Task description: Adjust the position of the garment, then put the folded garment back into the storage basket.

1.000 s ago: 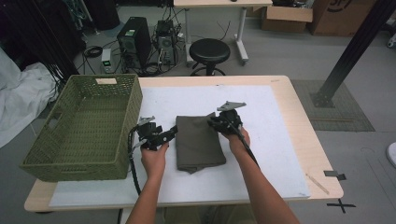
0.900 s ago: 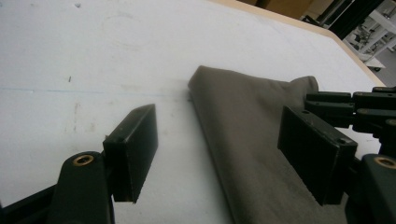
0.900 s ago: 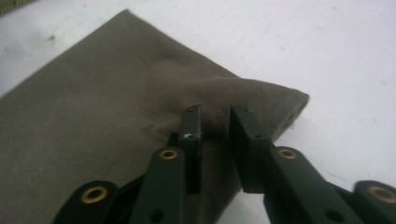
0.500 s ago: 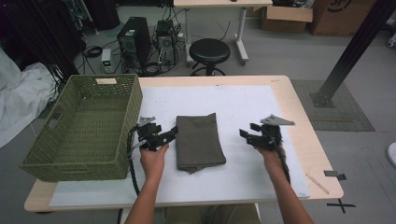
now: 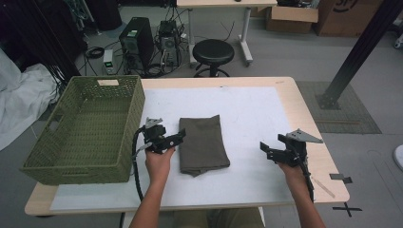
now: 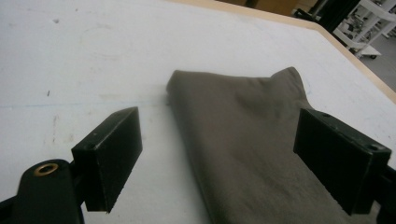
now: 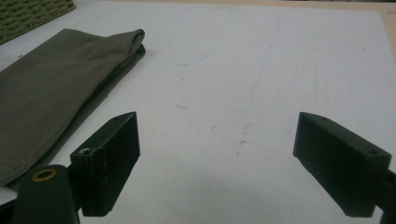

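A folded olive-brown cloth lies flat on the white mat in the middle of the table. My left gripper is open at the cloth's left edge, its jaws spread wide with the cloth between and ahead of them. Off to the right my right gripper stands open over bare mat, well apart from the cloth, nothing between its jaws.
A green woven basket stands at the table's left, close beside my left hand. The wooden table edge runs just right of my right gripper. A black stool and computer gear sit on the floor beyond the table.
My right gripper has left the cloth's right top corner and swung out to the right and nearer the front edge. The left gripper has stayed put.
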Demonstrator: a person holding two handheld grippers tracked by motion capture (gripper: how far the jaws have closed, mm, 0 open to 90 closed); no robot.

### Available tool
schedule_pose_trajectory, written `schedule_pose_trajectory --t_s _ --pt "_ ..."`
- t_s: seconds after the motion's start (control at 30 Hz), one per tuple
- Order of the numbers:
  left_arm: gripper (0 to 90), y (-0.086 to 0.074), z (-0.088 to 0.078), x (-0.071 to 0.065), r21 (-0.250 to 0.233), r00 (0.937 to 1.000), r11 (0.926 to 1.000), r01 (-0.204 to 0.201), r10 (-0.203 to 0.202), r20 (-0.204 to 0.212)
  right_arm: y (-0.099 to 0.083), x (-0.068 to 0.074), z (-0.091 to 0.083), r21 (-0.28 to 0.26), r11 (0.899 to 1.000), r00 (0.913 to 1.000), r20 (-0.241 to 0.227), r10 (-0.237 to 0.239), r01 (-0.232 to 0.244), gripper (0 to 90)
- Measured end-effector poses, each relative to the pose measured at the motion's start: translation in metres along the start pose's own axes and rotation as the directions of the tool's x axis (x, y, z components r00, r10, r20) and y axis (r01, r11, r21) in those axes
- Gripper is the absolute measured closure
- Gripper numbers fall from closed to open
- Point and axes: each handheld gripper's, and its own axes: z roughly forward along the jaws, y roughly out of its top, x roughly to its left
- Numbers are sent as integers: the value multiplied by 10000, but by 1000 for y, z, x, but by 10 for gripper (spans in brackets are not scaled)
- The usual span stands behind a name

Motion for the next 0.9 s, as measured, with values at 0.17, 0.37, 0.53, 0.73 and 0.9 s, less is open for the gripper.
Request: schedule_pose_trajectory --t_s 0.17,0.37,0.53,0.73,0.9 --pt "159 -3 7 -4 333 9996 9990 -295 295 17 -3 2 -6 -127 9999 9999 154 -10 12 148" --pt "197 -9 23 -3 932 9979 9936 -633 617 201 -6 1 -10 -242 9997 9998 218 11 -6 149" --pt "253 -16 39 -7 1589 9970 9843 -774 763 131 -7 1 -11 -147 9999 9997 239 -22 25 150" --pt "405 -20 43 -15 1888 9948 9775 -941 997 -203 -9 2 -10 -9 9999 9995 298 -134 134 151" --pt "704 -25 44 -18 1719 9965 9816 -831 840 22 -12 3 -8 34 10000 9992 387 -68 67 154"
